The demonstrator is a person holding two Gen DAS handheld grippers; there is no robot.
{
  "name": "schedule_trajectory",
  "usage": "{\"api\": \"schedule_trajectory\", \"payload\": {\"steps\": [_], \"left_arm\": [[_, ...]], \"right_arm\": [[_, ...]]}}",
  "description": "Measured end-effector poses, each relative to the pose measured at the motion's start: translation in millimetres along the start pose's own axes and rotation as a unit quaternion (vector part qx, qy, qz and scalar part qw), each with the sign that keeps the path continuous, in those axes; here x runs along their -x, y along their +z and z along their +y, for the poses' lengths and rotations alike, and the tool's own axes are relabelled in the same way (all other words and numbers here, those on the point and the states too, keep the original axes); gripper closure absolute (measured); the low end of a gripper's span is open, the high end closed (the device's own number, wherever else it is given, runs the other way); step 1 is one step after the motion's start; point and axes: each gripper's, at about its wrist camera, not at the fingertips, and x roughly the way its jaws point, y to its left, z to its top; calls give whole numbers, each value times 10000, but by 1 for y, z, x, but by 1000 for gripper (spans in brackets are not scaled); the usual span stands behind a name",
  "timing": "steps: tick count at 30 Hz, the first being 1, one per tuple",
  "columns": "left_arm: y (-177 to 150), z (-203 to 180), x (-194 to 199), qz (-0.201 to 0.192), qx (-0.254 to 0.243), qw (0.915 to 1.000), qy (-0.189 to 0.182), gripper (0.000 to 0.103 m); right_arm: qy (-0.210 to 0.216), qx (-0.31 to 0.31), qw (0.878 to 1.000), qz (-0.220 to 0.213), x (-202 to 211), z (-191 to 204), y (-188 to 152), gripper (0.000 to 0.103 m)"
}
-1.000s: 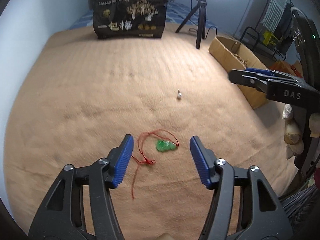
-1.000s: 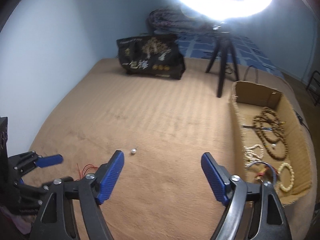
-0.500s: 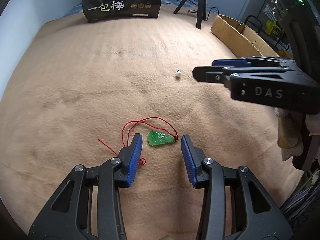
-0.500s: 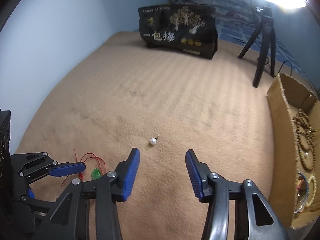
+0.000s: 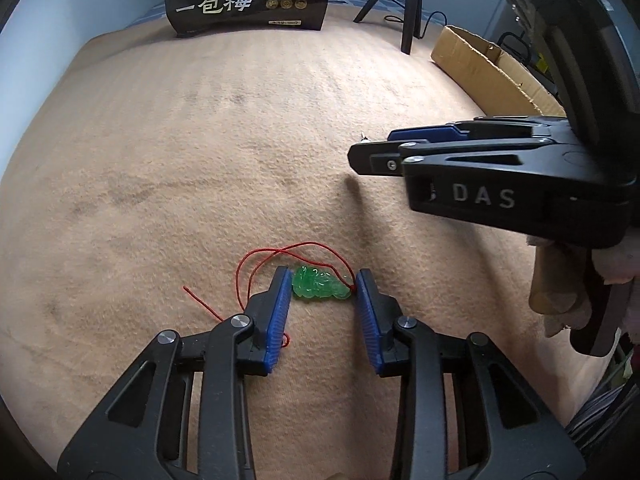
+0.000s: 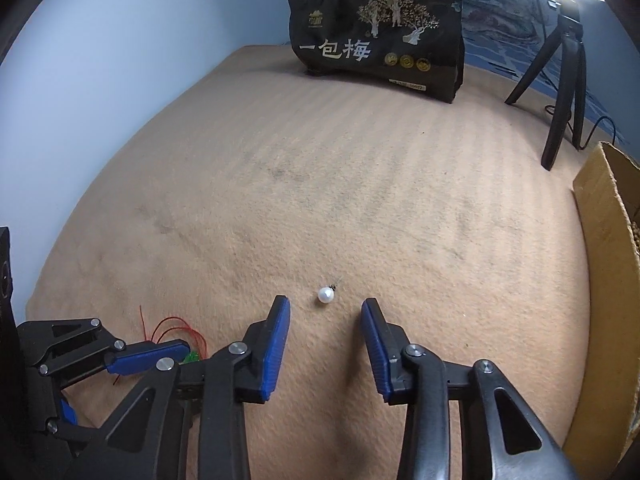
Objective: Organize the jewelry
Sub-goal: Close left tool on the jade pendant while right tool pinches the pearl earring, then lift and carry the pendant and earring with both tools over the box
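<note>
A green carved pendant (image 5: 318, 289) on a thin red cord (image 5: 280, 254) lies on the tan blanket (image 5: 200, 160). My left gripper (image 5: 323, 280) is open low over it, with the pendant between the two blue fingertips. A white pearl earring (image 6: 325, 294) lies on the blanket just ahead of my open right gripper (image 6: 325, 308), a little beyond the fingertips. The right gripper also shows from the side in the left wrist view (image 5: 384, 152), and the left gripper shows at the lower left of the right wrist view (image 6: 152, 356).
A cardboard box (image 6: 612, 264) stands along the right side of the blanket; it also shows in the left wrist view (image 5: 492, 72). A black printed bag (image 6: 380, 44) stands at the far edge. A black tripod (image 6: 560, 92) stands at the far right.
Both grippers have moved forward and down and narrowed. The left now straddles the green pendant. The right has closed in on the pearl earring.
</note>
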Motion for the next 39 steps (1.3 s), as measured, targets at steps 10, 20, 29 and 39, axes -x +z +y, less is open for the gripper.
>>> {"api": "schedule_trajectory", "payload": {"steps": [10,20,29,39], "left_arm": [[1,2,0,-22,40,10000,23,70],[2,8,5,-35,191,9998,32,71],[6,25,25,-207,484,9986,21,71],[23,31,59,-616,622,9961,-58,71]], "right_arm": [[-165,140,9998,-40,-14,5,5,89],[-135,173,9997,-68,-5,4,2,97],[-193,115,9994,-254,20,-1,2,97],[-336,25,9981,-508,63,-10,-4,97]]}}
